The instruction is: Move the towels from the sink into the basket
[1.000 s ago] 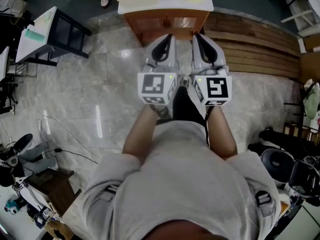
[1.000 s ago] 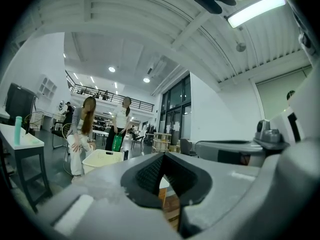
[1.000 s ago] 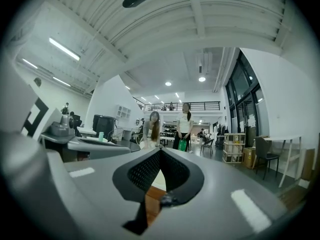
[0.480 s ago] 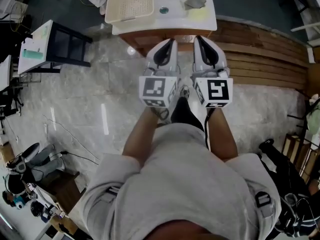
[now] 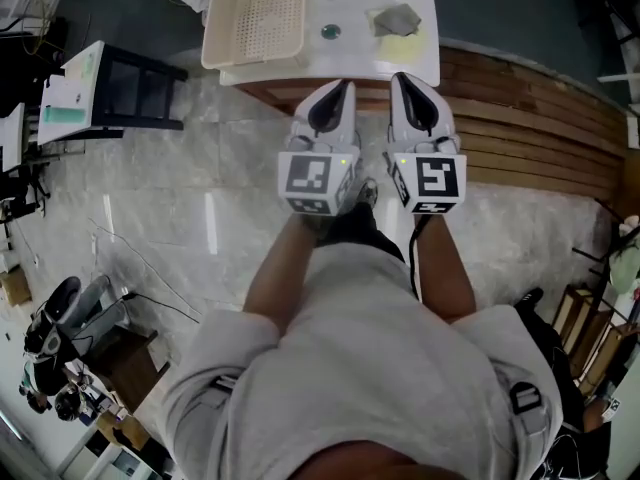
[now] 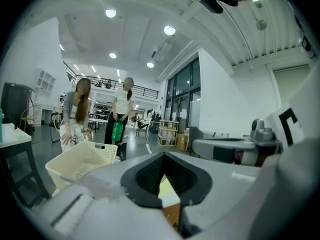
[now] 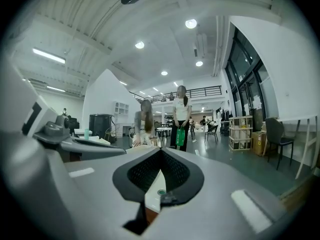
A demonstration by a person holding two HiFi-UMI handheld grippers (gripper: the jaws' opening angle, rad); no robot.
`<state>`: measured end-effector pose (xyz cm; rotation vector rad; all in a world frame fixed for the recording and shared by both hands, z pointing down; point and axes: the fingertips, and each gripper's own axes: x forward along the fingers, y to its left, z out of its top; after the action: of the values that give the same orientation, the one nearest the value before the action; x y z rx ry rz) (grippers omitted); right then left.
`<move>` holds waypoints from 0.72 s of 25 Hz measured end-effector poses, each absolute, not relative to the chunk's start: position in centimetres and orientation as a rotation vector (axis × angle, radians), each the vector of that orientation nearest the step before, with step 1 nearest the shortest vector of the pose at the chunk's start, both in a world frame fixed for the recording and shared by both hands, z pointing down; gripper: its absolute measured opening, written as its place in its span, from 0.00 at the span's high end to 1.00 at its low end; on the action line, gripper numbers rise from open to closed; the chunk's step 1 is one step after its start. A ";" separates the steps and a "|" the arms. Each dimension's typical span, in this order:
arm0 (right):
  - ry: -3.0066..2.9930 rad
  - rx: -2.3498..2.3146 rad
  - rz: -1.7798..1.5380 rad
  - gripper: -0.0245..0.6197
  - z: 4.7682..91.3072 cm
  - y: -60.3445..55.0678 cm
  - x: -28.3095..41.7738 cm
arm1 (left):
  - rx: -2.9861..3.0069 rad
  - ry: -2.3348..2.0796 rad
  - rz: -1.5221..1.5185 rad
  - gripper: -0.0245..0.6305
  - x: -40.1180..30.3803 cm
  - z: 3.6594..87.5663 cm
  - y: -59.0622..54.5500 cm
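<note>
Closer than second ago: sink [image 5: 352,60], basket [image 5: 214,40]. Both left gripper [image 5: 334,88] and right gripper [image 5: 405,82] closed, empty. Approach only; towels [image 5: 398,18], apparently two, untouched.

Floor [image 5: 150,198]: pale marble-pattern tile, glossy, bordered on the right of the head view by a band of wooden planks [image 5: 530,108]. A dark-framed table [image 5: 110,78] with a white top stands at the left. The ceiling [image 6: 140,29] is white, with round recessed lights [image 6: 169,30] lit. Tall dark-framed windows [image 6: 182,91] adjoin a white wall [image 6: 227,94]. A railed mezzanine [image 6: 145,90] crosses the far end. A black chair [image 7: 278,136] stands near the windows.
</note>
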<state>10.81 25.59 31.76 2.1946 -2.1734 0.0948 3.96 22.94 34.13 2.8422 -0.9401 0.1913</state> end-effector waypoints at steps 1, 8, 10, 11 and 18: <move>-2.174 2.189 0.097 0.96 31.8 25.0 10.9 | 2.838 -0.942 0.191 0.94 4.1 34.2 22.4; -2.096 2.211 0.121 0.96 32.9 20.7 13.6 | 2.825 -0.872 0.196 0.94 7.0 35.6 17.7; -2.054 2.225 0.135 0.96 33.4 19.2 14.5 | 2.827 -0.821 0.204 0.94 8.1 36.1 16.2; -2.030 2.227 0.145 0.96 33.7 18.4 14.9 | 2.825 -0.792 0.209 0.94 8.7 36.4 15.4; -1.847 2.254 0.234 0.96 35.9 13.4 18.1 | 2.796 -0.580 0.262 0.94 13.2 38.7 10.9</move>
<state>18.13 13.35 35.89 2.2543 -1.8473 0.2345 13.23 10.89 38.72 2.7961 -0.5796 0.2624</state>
